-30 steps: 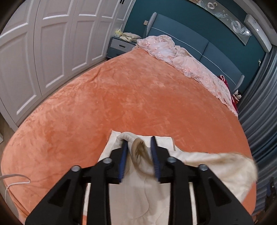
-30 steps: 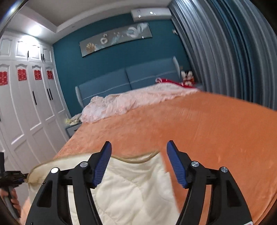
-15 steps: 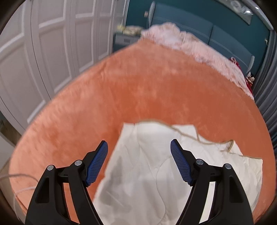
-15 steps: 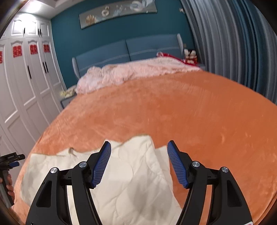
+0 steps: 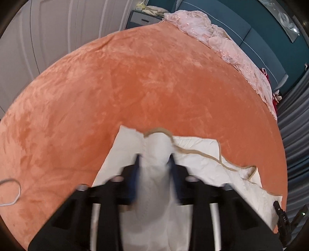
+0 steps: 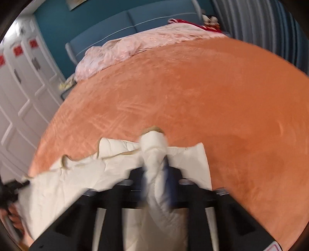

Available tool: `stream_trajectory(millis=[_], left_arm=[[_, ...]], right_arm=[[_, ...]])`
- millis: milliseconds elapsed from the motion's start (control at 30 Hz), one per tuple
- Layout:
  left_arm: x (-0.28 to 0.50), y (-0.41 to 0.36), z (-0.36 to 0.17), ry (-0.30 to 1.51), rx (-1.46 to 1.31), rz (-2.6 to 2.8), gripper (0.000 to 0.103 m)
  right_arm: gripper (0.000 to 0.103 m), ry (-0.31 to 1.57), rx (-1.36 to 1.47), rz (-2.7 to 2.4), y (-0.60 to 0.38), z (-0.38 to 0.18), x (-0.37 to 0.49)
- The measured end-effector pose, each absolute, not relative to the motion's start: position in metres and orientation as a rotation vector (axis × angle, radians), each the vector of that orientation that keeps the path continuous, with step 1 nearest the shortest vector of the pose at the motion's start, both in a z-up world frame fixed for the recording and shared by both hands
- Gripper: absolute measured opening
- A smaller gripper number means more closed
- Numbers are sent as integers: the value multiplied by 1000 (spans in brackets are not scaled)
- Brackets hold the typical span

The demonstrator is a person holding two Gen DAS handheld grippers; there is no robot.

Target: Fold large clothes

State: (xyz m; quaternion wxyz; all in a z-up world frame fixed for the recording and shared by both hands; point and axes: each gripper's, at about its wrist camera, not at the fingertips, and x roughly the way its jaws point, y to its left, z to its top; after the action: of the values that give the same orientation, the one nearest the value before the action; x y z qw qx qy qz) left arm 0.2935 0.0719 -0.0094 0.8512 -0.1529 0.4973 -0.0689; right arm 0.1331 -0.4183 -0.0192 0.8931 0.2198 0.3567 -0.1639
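Note:
A cream quilted garment [image 5: 200,154] with tan trim lies at the near edge of the orange bed [image 5: 154,77]. My left gripper [image 5: 154,164] is shut on a bunched fold of the garment. In the right wrist view the garment [image 6: 77,173] spreads to the left, and my right gripper [image 6: 155,166] is shut on another bunched fold of it. Both views are motion-blurred near the fingers. The other gripper's black body shows at the right edge of the left view [image 5: 283,220] and at the left edge of the right view [image 6: 11,187].
A pink blanket [image 5: 222,42] lies crumpled along the blue headboard [image 5: 251,32]. White wardrobe doors [image 5: 48,34] stand left of the bed, with a nightstand [image 5: 143,18] beside them. Grey curtains [image 5: 297,135] hang on the right. A white cord [image 5: 11,191] lies at the bed's left edge.
Half a second ago both grippers were open above the flat garment. Now both have dropped onto it and shut, each bunching up a fold of cloth.

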Motion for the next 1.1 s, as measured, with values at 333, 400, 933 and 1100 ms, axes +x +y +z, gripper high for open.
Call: stream_trajectory(millis=[333,400,933,1100], left_arm=[[311,40,-10,955,-177,-79,10],[317,38,-30,991,-161,-58,11],[306,23,-73,923,-30,9,17],[303,32,-50,934,-29,22,31]], right_arm=[[9,658,314,-442,-416,-12,144],[9,696,316,-456,-420,-29,148],[19,788,308,-473,-418,-81,160],[38,732,334,-541,-424,-53,148]])
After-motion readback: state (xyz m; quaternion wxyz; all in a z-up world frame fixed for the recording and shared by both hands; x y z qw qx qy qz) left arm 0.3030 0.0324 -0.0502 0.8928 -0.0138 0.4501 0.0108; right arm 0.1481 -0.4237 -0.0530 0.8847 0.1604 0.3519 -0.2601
